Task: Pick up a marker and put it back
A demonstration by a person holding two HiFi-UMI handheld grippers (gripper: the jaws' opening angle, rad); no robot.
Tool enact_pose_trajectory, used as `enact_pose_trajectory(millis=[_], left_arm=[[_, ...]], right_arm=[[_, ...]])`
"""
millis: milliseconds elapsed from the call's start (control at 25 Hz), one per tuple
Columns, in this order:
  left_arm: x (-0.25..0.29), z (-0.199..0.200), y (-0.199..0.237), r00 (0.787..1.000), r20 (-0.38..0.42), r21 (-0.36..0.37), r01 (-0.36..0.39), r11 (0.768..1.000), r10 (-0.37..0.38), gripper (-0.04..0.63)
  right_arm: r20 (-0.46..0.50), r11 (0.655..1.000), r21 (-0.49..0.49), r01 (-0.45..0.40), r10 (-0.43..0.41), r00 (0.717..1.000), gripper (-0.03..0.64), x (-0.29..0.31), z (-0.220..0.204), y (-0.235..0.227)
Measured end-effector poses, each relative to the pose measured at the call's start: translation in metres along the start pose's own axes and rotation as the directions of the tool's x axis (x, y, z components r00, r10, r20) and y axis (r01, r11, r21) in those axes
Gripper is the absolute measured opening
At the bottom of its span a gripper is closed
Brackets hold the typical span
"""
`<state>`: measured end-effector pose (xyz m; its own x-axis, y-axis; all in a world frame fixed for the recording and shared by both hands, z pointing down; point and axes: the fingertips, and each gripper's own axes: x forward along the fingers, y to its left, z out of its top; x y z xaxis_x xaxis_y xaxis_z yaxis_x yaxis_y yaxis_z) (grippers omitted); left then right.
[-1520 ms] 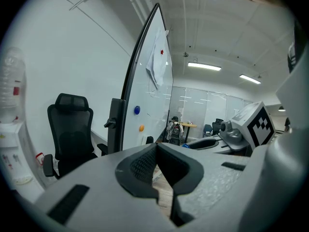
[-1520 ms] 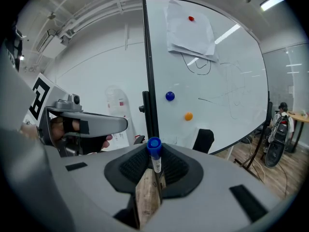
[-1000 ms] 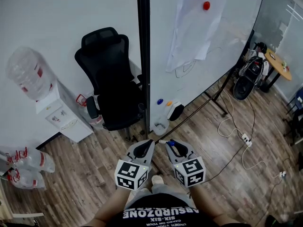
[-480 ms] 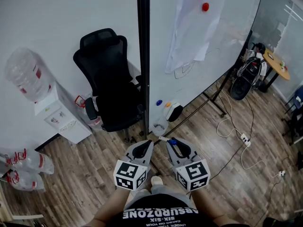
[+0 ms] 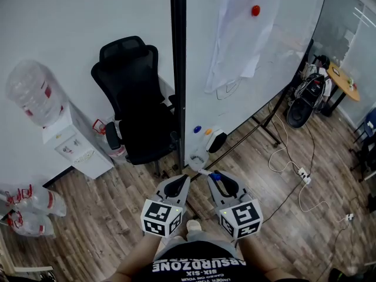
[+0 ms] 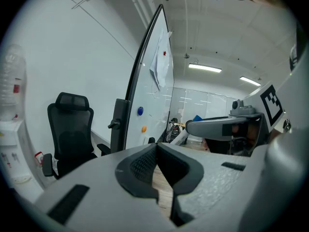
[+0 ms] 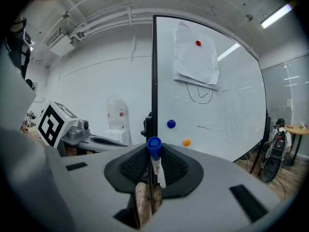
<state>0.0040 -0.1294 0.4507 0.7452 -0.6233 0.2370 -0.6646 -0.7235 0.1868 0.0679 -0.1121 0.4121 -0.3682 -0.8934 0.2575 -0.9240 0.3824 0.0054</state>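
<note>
Underfoot, wood floor; whiteboard ahead.

I saw a white marker with a blue cap, a black chair, a white board with a red magnet, a blue magnet and an orange magnet, and a brown wood-grain floor.

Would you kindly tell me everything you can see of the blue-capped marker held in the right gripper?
The blue-capped white marker is slim and looks like plastic, with a round blue cap on a white barrel that bears dark print too small to read. It is clamped between the dark ribbed pads of the right gripper, lying along the jaws with the capped end poking out past their tips. Its far end is hidden between the jaws. Nothing else touches it.
</note>
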Motion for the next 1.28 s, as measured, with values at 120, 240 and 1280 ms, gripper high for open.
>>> enact_pose_trajectory(millis=[120,240,1280], left_arm=[[0.002,0.0,0.0,1.0,-0.001,-0.001,-0.002,1.0,0.002,0.008],[0.003,0.0,0.0,1.0,0.0,-0.002,-0.002,1.0,0.002,0.008],[0.011,0.003,0.009,0.999,0.002,-0.017,-0.033,0.999,0.033,0.008]], right_arm=[[0.007,1.0,-0.005,0.005,-0.005,1.0,0.071,0.001,0.004,-0.005],[0.015,1.0,-0.008,0.01,-0.01,1.0,0.071,0.001,0.007,-0.009],[0.024,0.999,-0.044,-0.004,0.005,1.0,0.071,0.027,0.014,-0.03]])
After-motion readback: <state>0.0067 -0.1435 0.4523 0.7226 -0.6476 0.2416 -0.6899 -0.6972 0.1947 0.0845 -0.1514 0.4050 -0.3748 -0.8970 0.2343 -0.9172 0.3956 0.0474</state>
